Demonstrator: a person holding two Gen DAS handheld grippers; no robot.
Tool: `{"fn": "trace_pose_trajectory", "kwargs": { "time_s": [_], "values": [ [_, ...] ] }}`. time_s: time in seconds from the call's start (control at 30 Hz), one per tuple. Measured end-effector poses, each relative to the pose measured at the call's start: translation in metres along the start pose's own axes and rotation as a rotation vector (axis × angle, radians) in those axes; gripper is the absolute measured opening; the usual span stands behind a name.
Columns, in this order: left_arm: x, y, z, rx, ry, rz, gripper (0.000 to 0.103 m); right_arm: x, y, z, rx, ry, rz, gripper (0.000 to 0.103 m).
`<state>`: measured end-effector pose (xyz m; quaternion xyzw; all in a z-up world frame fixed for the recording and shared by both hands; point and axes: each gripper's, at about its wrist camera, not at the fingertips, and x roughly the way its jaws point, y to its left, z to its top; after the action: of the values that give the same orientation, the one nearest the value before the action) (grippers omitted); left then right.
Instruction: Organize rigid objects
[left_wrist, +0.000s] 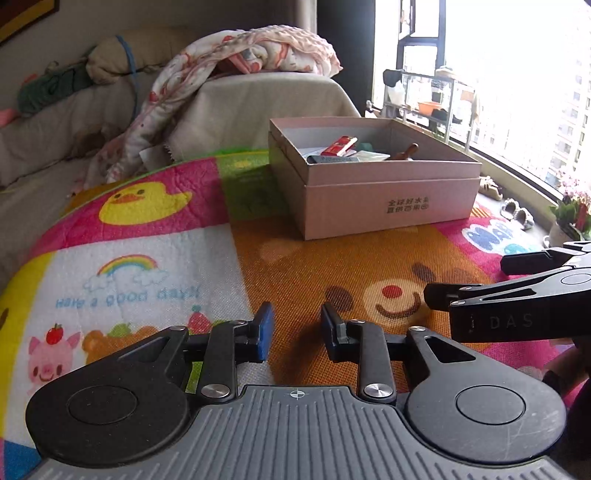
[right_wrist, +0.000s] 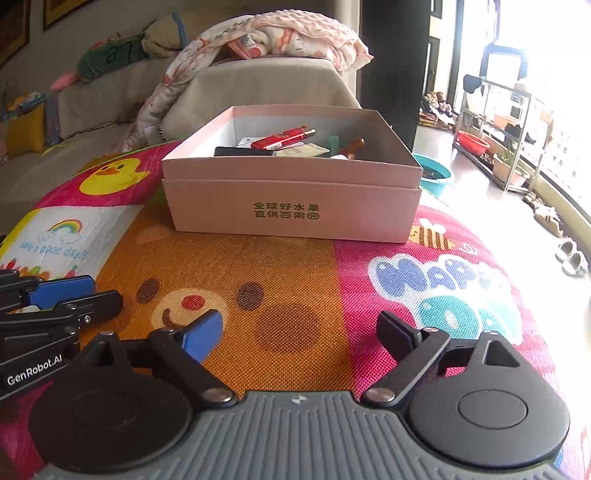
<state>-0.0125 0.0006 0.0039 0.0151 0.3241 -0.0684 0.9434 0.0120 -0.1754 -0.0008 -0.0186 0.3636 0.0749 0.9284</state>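
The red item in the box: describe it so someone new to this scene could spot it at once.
Find the pink cardboard box standing open on the colourful play mat, in front of the sofa. Inside it, toward the back, lies a long, flat red item resting on top of the other contents. It is the only bright red thing there; beside it are a black flat object and a brown wooden piece.

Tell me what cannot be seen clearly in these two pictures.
- Pink box contents: in both views its front wall hides the lower items; only a red item and a wooden handle show clearly.
- Right gripper: cut off by the left view's right edge.
- Window: overexposed in both views.
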Motion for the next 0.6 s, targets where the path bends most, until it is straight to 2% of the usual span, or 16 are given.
{"fn": "trace_pose_trajectory", "kwargs": {
  "time_s": [0.1,0.23,0.43,0.6],
  "values": [
    [0.0030,-0.0006,0.0023,-0.029,-0.008,-0.010,0.034,0.0032,-0.0016,-0.0019,-0.016,-0.009,-0.002,0.103],
    [0.0058,-0.0042,0.0040,-0.042,-0.008,-0.009,0.039,0.0042,-0.0072,-0.0016,0.026,-0.022,-0.015,0.103],
    [0.0090,-0.0053,0.0055,-0.073,-0.011,0.004,0.040,0.0040,-0.0058,-0.0009,0.023,-0.025,-0.022,0.103],
    [0.0102,-0.0094,0.0059,-0.055,-0.012,0.023,0.040,0.0039,-0.0060,-0.0010,0.035,-0.031,-0.026,0.103]
  ]
}}
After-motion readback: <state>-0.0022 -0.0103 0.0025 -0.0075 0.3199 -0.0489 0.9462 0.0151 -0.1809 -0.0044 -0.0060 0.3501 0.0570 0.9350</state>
